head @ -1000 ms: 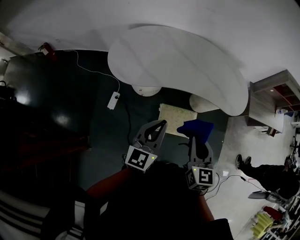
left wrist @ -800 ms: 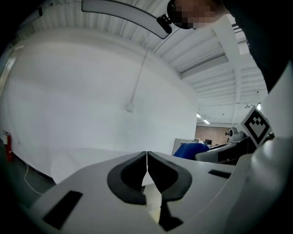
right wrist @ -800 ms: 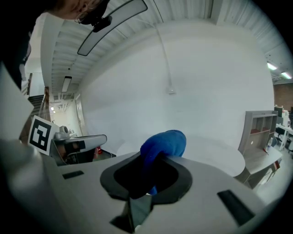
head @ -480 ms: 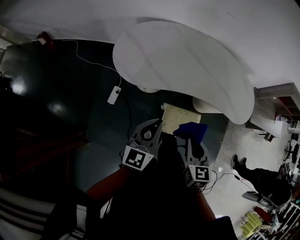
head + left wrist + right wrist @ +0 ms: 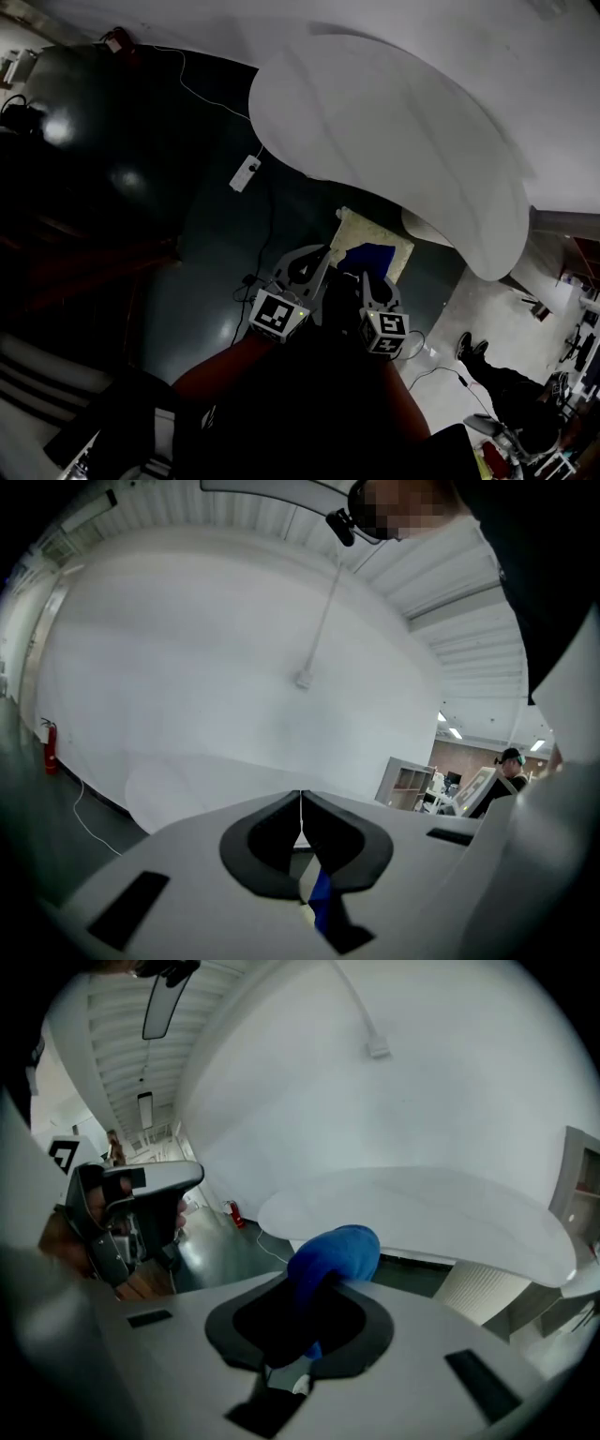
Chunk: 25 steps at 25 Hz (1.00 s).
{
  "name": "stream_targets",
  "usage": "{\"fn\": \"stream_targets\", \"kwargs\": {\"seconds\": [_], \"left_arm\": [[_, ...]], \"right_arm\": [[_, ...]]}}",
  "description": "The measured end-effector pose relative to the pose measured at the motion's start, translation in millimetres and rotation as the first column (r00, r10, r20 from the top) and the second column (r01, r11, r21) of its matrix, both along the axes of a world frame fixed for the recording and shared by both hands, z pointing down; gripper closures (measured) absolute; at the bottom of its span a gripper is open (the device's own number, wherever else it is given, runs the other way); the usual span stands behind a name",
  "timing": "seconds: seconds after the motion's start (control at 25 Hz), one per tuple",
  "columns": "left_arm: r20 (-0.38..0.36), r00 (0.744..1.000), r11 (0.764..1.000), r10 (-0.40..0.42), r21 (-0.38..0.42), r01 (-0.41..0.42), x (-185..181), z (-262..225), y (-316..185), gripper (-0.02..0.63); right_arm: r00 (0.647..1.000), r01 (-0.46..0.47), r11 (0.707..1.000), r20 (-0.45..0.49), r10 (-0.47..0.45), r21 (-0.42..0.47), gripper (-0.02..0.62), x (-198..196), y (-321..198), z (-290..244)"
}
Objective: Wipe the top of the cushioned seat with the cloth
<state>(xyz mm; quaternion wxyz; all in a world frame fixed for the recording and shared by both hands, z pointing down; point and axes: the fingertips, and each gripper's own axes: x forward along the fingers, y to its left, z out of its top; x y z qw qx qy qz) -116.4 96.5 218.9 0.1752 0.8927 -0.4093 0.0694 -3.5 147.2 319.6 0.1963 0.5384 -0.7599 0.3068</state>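
Head view: my left gripper [image 5: 319, 255] is clenched shut with nothing in it; its jaw tips meet in the left gripper view. Just beside it my right gripper [image 5: 368, 279] is clamped on the blue cloth [image 5: 373, 257], bunched between the jaws in the right gripper view. Cloth sits over the pale seat [image 5: 361, 228], contact unclear. White table [image 5: 394, 122] beyond, dark floor [image 5: 216, 244] around.

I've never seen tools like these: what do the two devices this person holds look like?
The left gripper and the right gripper are pale grey plastic, each with two pointed jaws lined in black. Each carries a white cube printed with black square markers. The person wears dark clothing.
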Motion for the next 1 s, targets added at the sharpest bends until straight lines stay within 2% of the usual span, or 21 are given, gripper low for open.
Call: {"fn": "stream_targets", "kwargs": {"seconds": [0.12, 0.28, 0.44, 0.52, 0.64, 0.8, 0.88, 1.0], "left_arm": [[0.014, 0.999, 0.999, -0.036, -0.005, 0.036, 11.2, 27.5, -3.3, 0.589], [0.006, 0.992, 0.987, -0.129, -0.097, 0.129, 20.6, 77.8, -9.8, 0.589], [0.098, 0.977, 0.974, -0.189, -0.11, 0.2, 27.4, 123.8, -14.5, 0.589], [0.129, 0.972, 0.973, -0.195, -0.1, 0.208, 33.6, 140.9, -19.0, 0.589], [0.118, 0.977, 0.98, -0.175, -0.074, 0.184, 51.3, 167.1, -21.8, 0.589], [0.118, 0.98, 0.976, -0.159, -0.128, 0.174, 52.2, 212.0, -31.6, 0.589], [0.125, 0.979, 0.972, -0.16, -0.152, 0.178, 47.8, 229.7, -31.1, 0.589], [0.125, 0.977, 0.964, -0.174, -0.181, 0.195, 40.1, 256.1, -33.2, 0.589]], "right_arm": [[0.995, 0.095, 0.995, -0.001, -0.095, -0.028, 0.523, 2.4, -12.3, 31.9], [0.979, 0.203, 0.978, 0.011, -0.203, -0.057, 0.523, 14.5, -39.4, 80.0], [0.959, 0.285, 0.954, 0.045, -0.282, -0.098, 0.523, 19.8, -62.6, 126.5], [0.942, 0.336, 0.936, 0.062, -0.331, -0.107, 0.523, 17.9, -71.6, 146.7], [0.914, 0.405, 0.908, 0.079, -0.398, -0.11, 0.523, 13.4, -80.7, 175.9], [0.896, 0.444, 0.884, 0.085, -0.436, -0.149, 0.523, 7.8, -84.3, 227.0], [0.894, 0.448, 0.879, 0.078, -0.441, -0.165, 0.523, 9.7, -80.9, 245.9], [0.899, 0.438, 0.887, 0.057, -0.434, -0.147, 0.523, 20.2, -86.9, 263.7]]}}
